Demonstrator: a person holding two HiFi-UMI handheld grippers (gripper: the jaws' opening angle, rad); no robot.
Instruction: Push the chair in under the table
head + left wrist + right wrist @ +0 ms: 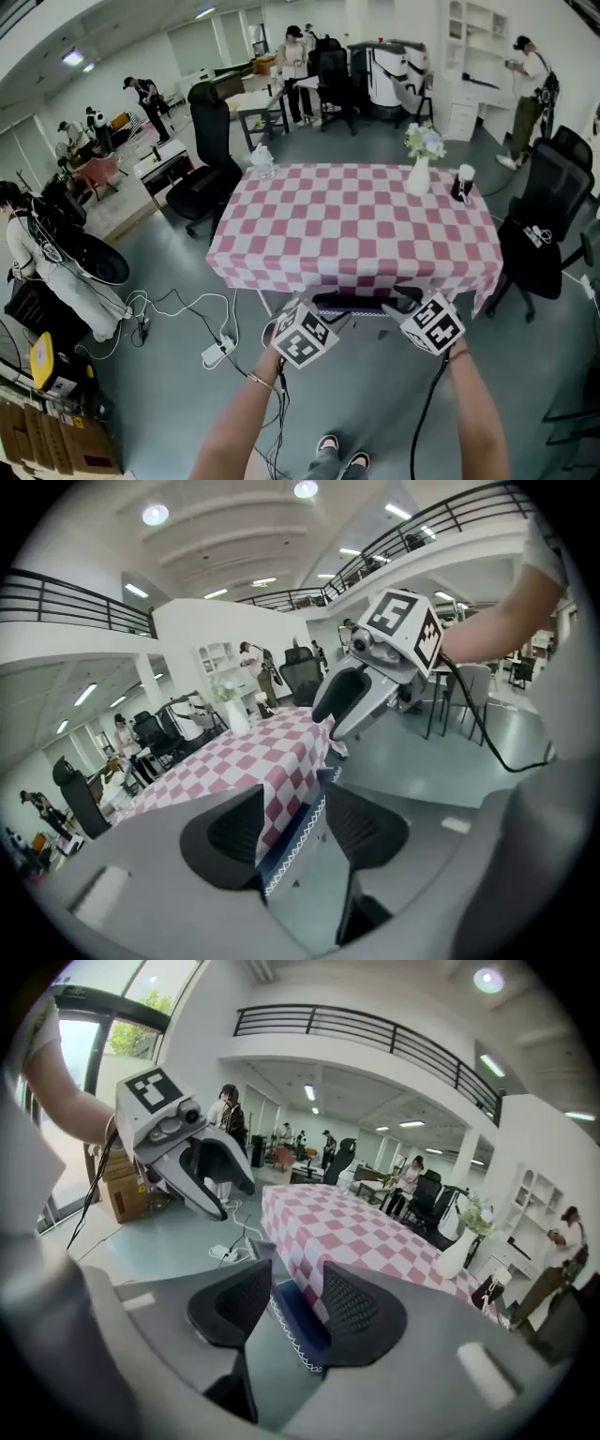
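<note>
Clamping left gripper (293,829): fingers narrow on chair back (361,302)
Right gripper (298,1312): fingers narrow on it too
Table (356,225): chair back under cloth hem

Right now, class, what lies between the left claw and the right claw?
The chair back, spanning from the left claw to the right claw; the head view shows it.

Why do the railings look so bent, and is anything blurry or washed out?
Head view: the wide lens bows the room's edges; the checked table is sharp. Left gripper view: strong fisheye curves the balcony railing, corners go black, and the close chair edge looks soft. Right gripper view: same curving, with the window glaring bright.
</note>
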